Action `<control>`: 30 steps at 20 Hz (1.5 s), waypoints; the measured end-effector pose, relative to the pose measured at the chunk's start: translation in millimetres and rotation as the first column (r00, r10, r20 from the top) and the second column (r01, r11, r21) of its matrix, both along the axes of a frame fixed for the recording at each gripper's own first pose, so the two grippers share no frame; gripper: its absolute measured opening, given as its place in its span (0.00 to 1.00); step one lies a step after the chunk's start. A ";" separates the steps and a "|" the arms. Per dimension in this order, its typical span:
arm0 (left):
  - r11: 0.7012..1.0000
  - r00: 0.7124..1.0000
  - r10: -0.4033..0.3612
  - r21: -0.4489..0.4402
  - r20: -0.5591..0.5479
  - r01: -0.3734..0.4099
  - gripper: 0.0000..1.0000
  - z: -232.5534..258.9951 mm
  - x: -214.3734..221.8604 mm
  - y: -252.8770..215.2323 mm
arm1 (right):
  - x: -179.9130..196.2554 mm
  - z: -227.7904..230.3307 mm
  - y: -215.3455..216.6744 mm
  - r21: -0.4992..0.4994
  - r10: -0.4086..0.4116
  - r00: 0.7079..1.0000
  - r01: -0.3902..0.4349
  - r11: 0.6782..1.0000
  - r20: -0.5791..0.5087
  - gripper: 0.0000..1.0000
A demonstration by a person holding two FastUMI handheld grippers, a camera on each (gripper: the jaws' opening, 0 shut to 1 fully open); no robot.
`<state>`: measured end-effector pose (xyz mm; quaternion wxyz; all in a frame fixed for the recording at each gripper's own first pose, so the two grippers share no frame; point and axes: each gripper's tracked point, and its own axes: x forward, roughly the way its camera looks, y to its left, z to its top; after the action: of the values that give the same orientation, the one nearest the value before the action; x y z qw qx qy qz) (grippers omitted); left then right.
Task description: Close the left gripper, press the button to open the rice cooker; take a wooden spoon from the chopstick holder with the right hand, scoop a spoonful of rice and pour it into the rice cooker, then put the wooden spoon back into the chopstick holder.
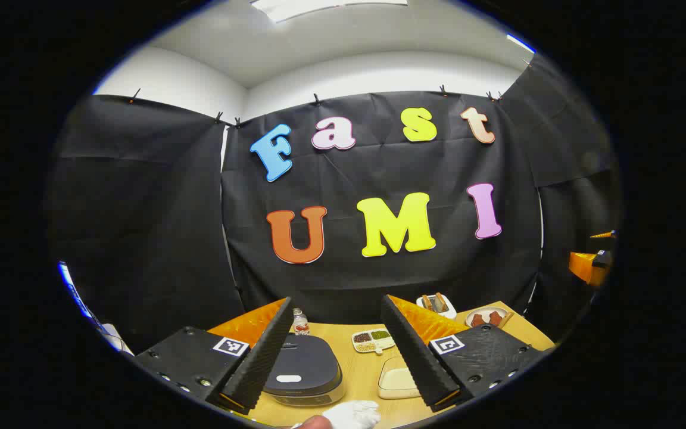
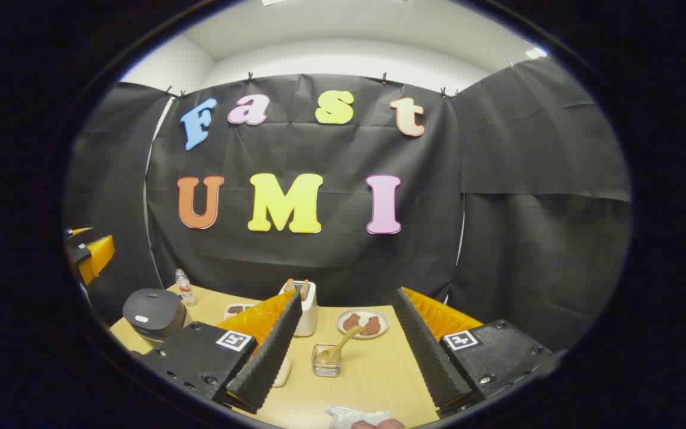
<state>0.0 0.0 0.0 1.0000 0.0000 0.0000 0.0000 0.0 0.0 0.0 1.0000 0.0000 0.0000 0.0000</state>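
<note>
While the rice cooker [image 1: 304,369] sits lidded on the table [image 1: 361,369], the left gripper [image 1: 334,351] is held spread above it. The right gripper [image 2: 349,351] is spread too, above the wooden spoon [image 2: 340,345] standing in the chopstick holder [image 2: 326,364].

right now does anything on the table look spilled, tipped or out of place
Nothing stands out. The rice cooker sits flat with its lid shut, the wooden spoon leans in the chopstick holder, and the rice container shows no spill around it.
</note>
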 end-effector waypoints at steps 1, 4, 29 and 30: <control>1.000 1.000 0.001 0.002 0.003 -0.001 0.95 0.2 -0.2 0.9 | -0.2 0.1 -1.0 0.003 -0.004 1.000 0.004 1.000 0.003 1.00; 1.000 1.000 0.001 0.003 -0.001 -0.001 0.95 -1.3 1.4 1.7 | 0.0 0.0 0.0 0.003 -0.005 1.000 0.005 1.000 0.000 1.00; 0.996 0.990 0.091 0.006 -0.107 -0.091 0.00 -37.4 19.2 37.6 | 7.0 -4.3 11.2 -0.034 0.002 1.000 -0.002 0.999 -0.016 1.00; 0.996 0.989 0.094 0.013 -0.116 -0.094 0.00 -42.4 24.0 40.2 | 8.3 -5.4 12.6 -0.039 0.002 1.000 -0.002 0.999 -0.020 0.96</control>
<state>24.0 40.2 -42.4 0.9972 0.0039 0.0586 0.0471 8.3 12.6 -5.4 0.9998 -0.0195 0.0101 0.0010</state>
